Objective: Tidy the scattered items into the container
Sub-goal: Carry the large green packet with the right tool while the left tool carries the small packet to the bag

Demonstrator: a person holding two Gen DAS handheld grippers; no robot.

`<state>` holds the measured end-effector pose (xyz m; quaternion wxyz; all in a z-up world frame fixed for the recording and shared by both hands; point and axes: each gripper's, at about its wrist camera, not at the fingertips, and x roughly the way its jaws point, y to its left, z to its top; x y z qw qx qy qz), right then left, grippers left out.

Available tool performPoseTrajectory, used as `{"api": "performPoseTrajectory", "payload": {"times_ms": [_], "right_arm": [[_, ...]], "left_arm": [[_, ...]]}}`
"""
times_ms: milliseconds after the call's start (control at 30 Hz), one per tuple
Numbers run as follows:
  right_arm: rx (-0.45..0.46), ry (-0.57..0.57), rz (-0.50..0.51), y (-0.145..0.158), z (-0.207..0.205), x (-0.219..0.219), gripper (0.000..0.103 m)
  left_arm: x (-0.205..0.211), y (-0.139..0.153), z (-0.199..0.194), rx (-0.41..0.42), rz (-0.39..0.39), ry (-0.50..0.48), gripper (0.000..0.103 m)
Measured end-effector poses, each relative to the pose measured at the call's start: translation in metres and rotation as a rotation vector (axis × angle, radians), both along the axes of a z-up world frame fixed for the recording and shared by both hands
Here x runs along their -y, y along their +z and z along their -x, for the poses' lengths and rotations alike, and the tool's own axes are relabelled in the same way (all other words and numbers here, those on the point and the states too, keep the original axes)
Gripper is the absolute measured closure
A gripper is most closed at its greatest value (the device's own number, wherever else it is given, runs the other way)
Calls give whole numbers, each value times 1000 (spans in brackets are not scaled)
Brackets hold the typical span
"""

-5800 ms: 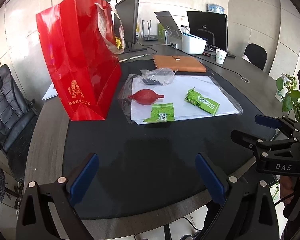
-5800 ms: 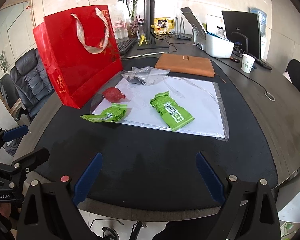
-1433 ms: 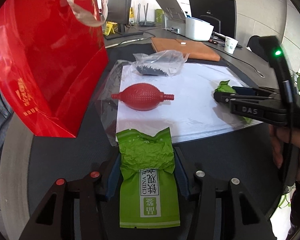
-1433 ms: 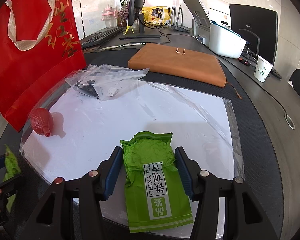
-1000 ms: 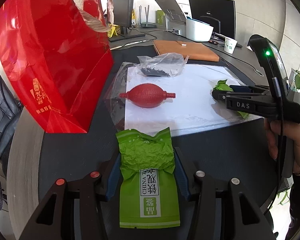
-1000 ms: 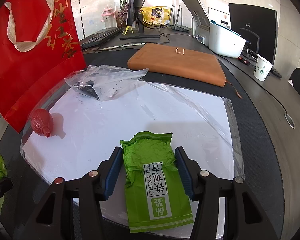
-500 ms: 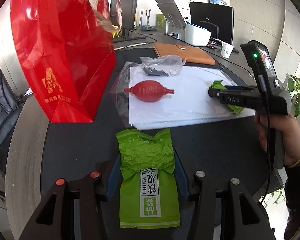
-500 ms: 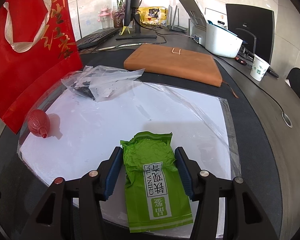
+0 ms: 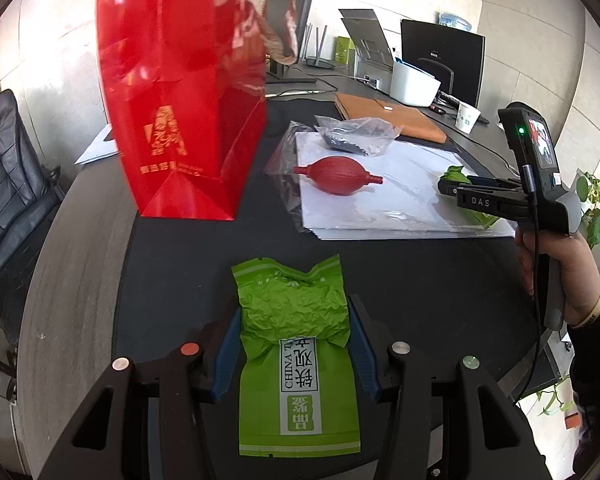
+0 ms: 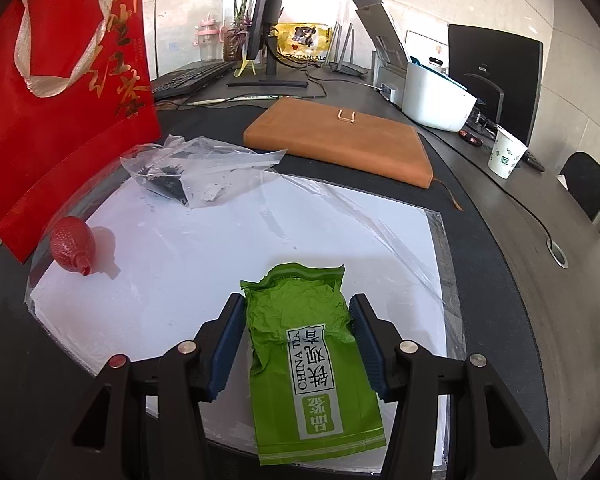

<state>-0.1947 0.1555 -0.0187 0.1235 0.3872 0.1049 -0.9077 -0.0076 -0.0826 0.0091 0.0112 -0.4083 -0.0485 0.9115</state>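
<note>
Gripping one green tea packet [image 9: 296,344] each [image 10: 316,360], both sets of fingers [image 9: 229,354] [image 10: 227,346] appear clamped; the red bag [image 9: 180,92] stands on the counter [image 9: 400,272].

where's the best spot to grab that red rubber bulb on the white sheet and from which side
Grip the red rubber bulb across its fat middle, coming from above. It lies on its side with thin nozzles at both ends, so the round belly is the widest, steadiest part.

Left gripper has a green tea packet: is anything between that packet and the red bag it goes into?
Nothing visible blocks it. The left gripper holds the green tea packet over bare black mat, and the red bag stands ahead to the left. The red bulb and the plastic bag lie off to the right.
</note>
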Motion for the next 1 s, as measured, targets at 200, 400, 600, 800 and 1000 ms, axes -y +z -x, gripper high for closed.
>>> {"api": "performPoseTrajectory", "payload": {"times_ms": [200,400,600,800,1000], "right_arm": [[42,-17,79,18,-23,-6,45],[17,77,74,41,-70,10,45],[27,130,116,51,-108,27,45],[17,224,115,54,-139,54,45],[23,268,116,46,-162,68,45]], "left_arm": [[13,2,-7,-11,-4,14,49],[22,-2,-14,-5,-13,22,49],[26,-1,-25,-10,-9,28,49],[29,5,-41,-41,-16,45,49],[36,-7,-67,-34,-37,69,49]]}}
